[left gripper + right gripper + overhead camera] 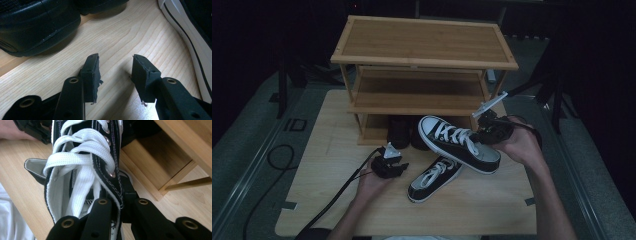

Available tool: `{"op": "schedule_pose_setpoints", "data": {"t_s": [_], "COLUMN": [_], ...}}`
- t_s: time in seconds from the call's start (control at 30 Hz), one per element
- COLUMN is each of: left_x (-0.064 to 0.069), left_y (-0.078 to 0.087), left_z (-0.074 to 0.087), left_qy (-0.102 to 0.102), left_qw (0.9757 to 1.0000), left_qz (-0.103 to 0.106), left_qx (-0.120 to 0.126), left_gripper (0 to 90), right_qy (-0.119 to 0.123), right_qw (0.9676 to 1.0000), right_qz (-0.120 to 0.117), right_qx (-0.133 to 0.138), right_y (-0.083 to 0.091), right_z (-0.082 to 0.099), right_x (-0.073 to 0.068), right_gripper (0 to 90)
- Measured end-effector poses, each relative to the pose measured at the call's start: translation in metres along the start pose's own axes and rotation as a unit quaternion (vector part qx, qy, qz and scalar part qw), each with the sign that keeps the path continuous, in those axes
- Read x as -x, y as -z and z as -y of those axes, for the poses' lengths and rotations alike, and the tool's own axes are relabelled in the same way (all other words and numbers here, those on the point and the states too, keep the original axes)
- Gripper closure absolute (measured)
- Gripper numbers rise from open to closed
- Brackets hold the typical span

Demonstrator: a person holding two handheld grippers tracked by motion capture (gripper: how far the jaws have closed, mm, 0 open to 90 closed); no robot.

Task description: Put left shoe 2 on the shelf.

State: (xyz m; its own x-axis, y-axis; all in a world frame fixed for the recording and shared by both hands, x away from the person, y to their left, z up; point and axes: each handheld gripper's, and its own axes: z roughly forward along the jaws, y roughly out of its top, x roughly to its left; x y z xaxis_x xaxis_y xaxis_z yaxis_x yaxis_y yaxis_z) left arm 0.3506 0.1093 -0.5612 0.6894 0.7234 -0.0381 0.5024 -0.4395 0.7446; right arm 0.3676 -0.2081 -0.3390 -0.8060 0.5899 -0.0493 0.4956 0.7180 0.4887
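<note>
A black canvas sneaker with white laces (pixel 459 144) hangs tilted above the table, toe towards the rack. My right gripper (pixel 482 133) is shut on its upper edge beside the eyelets; in the right gripper view the jaws pinch that canvas wall (pixel 120 205) close up. Its twin sneaker (pixel 434 177) lies flat on the table below. Left of that twin, my left gripper (pixel 388 161) rests low in a hand. In the left gripper view its jaws (pixel 115 75) stand open over bare wood, with the sneaker's white sole (pixel 190 47) off to the right.
A three-tier bamboo shoe rack (pixel 424 60) stands at the back of the wooden table (pixel 327 150). A pair of dark shoes (pixel 401 131) sits on its lowest shelf, one showing close (pixel 37 25) in the left gripper view. Cables trail off the table's left front.
</note>
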Motion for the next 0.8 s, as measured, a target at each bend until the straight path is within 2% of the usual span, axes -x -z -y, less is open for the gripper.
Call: {"op": "schedule_pose_setpoints", "data": {"t_s": [0.53,0.8], "left_x": [0.000,-0.001], "left_y": [0.000,0.000], "left_z": [0.000,0.000], "left_qy": [-0.001,0.000], "left_qw": [1.0000,1.0000], "left_qz": [0.000,0.001], "left_qx": [0.000,0.000], "left_gripper": [58.0,58.0], "right_qy": [-0.011,-0.036], "right_qw": [0.9996,0.9987], "right_qz": [0.011,0.020], "right_qx": [0.023,0.029], "right_y": [0.012,0.013], "right_z": [-0.019,-0.029], "right_x": [0.008,0.019], "right_gripper": [88.6,88.7]}}
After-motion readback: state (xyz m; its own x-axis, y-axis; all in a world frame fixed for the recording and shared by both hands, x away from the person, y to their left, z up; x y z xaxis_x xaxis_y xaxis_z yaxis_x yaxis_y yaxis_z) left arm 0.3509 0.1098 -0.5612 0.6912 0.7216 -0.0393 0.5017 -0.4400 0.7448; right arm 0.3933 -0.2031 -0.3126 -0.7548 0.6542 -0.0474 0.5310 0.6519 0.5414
